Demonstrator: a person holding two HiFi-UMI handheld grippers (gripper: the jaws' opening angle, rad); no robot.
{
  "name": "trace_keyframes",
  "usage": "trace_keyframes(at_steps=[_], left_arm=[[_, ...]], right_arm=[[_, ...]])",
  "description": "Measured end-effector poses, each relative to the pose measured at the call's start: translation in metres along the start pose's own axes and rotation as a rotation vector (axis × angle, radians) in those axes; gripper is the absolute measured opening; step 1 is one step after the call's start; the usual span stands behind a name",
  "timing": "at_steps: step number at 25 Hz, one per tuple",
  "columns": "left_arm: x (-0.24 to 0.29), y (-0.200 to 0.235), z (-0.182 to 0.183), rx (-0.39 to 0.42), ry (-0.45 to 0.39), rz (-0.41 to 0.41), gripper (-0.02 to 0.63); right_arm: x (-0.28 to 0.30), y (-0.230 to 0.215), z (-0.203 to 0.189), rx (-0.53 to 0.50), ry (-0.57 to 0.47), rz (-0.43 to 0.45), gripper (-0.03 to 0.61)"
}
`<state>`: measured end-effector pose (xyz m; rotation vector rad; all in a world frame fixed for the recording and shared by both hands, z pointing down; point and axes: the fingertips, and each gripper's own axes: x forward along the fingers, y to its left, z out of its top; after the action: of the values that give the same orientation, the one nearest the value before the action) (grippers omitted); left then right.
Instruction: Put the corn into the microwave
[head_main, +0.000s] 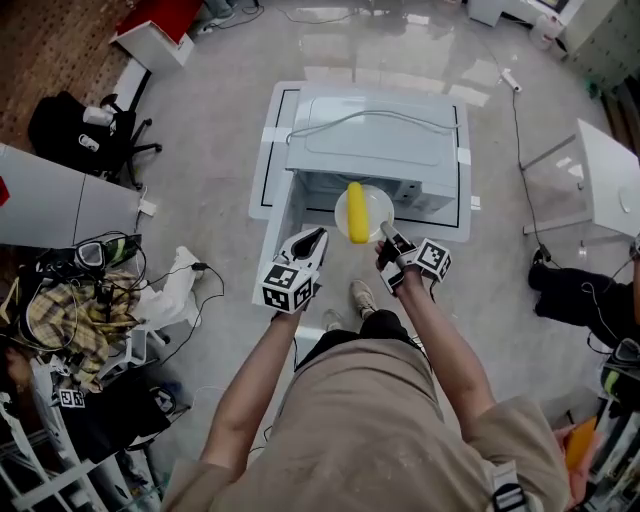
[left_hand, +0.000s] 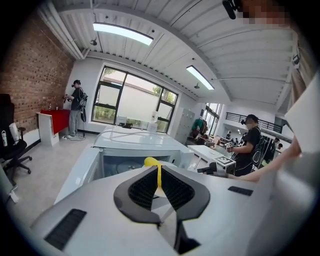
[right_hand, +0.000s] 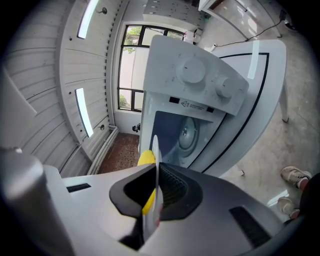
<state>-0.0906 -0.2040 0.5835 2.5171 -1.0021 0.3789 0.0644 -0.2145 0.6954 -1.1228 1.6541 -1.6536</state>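
A yellow corn cob lies on a round white plate held just in front of the open white microwave. My right gripper is shut on the plate's near rim. In the right gripper view the plate stands edge-on between the jaws, with the corn on its left side and the microwave's cavity beyond. My left gripper is just left of the plate, jaws together with nothing in them. Over its shut jaws the corn shows.
The microwave door hangs open on the left, beside my left gripper. The microwave stands on a white table with a black border line. On the floor at left are an office chair and cables; another white table stands at right.
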Motion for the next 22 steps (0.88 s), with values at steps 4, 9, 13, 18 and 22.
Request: trace_keyframes(at_steps=[4, 9, 13, 18, 22], left_arm=[[0.016, 0.017, -0.003, -0.004, 0.020, 0.012, 0.009], [0.021, 0.010, -0.014, -0.012, 0.022, 0.008, 0.009], [0.026, 0.015, -0.021, -0.021, 0.041, 0.018, 0.009], [0.031, 0.016, -0.026, -0.018, 0.065, 0.033, 0.009], [0.035, 0.012, -0.027, -0.009, 0.076, 0.030, 0.009]], right_arm=[[0.027, -0.018, 0.006, 0.017, -0.005, -0.019, 0.018], [0.041, -0.036, 0.010, 0.021, -0.017, -0.013, 0.018], [0.061, -0.050, 0.015, 0.038, -0.047, -0.008, 0.018], [0.081, -0.069, 0.020, 0.055, -0.077, -0.034, 0.018], [0.096, -0.084, 0.029, 0.055, -0.099, -0.056, 0.018]])
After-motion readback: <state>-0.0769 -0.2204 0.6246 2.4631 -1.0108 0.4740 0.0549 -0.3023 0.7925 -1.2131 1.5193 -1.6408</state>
